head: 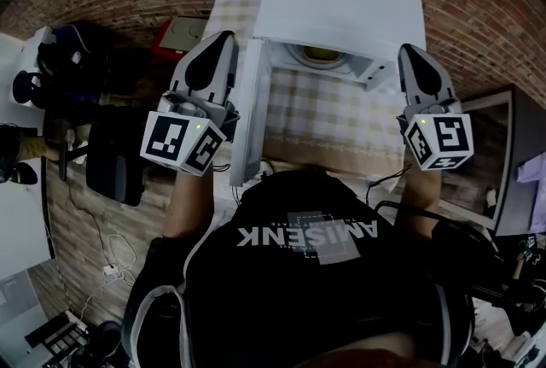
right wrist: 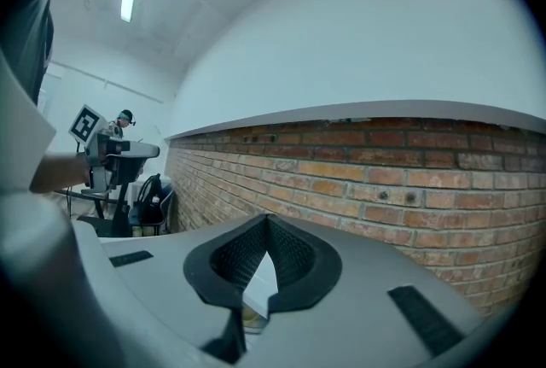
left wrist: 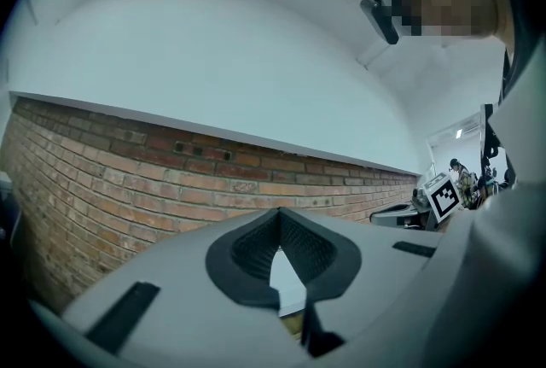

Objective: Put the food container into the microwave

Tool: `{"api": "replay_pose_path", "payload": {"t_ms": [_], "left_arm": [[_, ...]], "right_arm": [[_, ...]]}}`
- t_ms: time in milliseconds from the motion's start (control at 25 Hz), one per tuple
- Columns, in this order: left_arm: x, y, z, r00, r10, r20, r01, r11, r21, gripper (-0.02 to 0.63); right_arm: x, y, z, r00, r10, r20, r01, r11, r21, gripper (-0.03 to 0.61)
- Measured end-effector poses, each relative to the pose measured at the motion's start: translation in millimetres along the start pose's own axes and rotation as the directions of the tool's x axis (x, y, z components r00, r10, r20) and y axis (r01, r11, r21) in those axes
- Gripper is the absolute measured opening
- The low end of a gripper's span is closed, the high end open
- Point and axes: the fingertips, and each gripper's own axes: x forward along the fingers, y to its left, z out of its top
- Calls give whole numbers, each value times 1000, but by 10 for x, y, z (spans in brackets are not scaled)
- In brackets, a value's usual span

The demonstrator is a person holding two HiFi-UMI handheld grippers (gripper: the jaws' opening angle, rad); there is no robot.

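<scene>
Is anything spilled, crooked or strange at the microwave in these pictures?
Nothing stands out. The food container sits inside the microwave, whose door stands open at the left. No spill shows on the checked cloth. The left gripper and right gripper are shut and empty.

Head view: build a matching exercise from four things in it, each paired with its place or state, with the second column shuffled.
1. white microwave door
2. round yellowish food container
3. beige checked tablecloth
4. left gripper

a. jaws together, holding nothing
b. inside the microwave
c. swung open to the left
d. spread under the microwave

Pairs: 1-c, 2-b, 3-d, 4-a
</scene>
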Motion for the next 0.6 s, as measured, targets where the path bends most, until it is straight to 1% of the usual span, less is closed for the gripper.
{"api": "replay_pose_path", "payload": {"t_ms": [160, 400, 600], "left_arm": [[-19, 71, 39, 1000, 14, -1, -14, 999, -29, 12], [-64, 112, 48, 1000, 21, -1, -21, 1000, 14, 12], [-68, 154, 52, 999, 32, -5, -32, 999, 9, 12]], "right_arm": [[38, 31, 65, 1000, 0, -1, 0, 1000, -20, 40], [75, 112, 122, 1000, 14, 15, -13, 999, -35, 41], [69, 120, 164, 1000, 7, 21, -7, 999, -41, 40]]}}
